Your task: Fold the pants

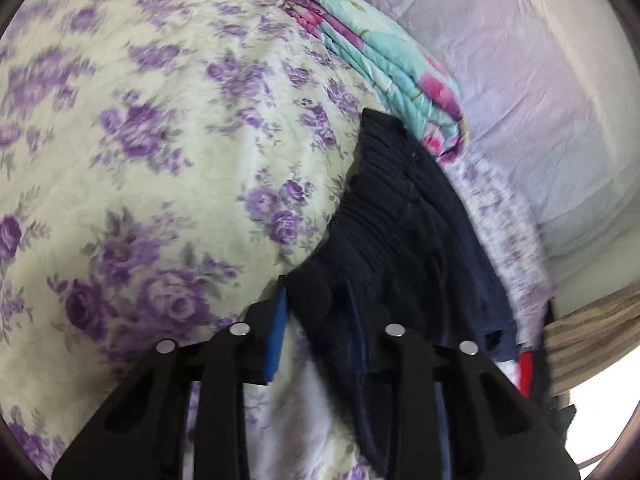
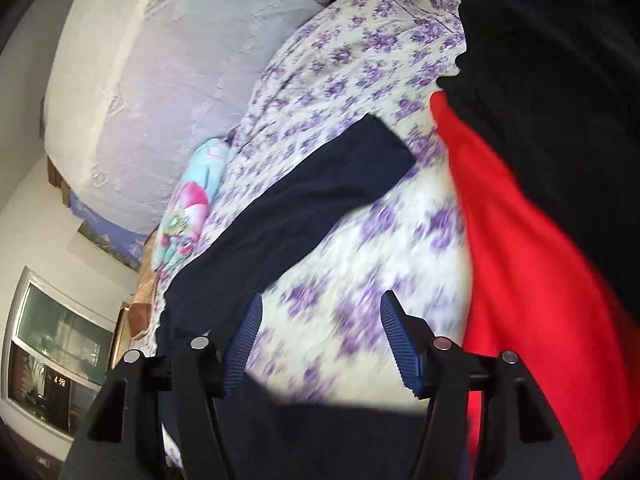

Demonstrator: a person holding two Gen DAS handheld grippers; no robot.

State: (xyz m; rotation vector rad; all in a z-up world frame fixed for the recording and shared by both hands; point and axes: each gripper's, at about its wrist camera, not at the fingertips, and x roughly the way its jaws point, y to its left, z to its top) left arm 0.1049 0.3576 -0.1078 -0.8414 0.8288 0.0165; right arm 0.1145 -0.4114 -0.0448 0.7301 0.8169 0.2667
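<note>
A bedroom in a home. A bed [image 1: 160,140] fills most of the view, spread with a pale sheet [image 2: 360,60] printed in purple flowers. A folded turquoise-and-pink quilt [image 1: 380,68] lies at its far side, next to a white lace-patterned curtain [image 2: 140,80]. Loose clothes lie on the bed. A window [image 2: 56,344] sits in a plain white wall [image 2: 40,208].
</note>
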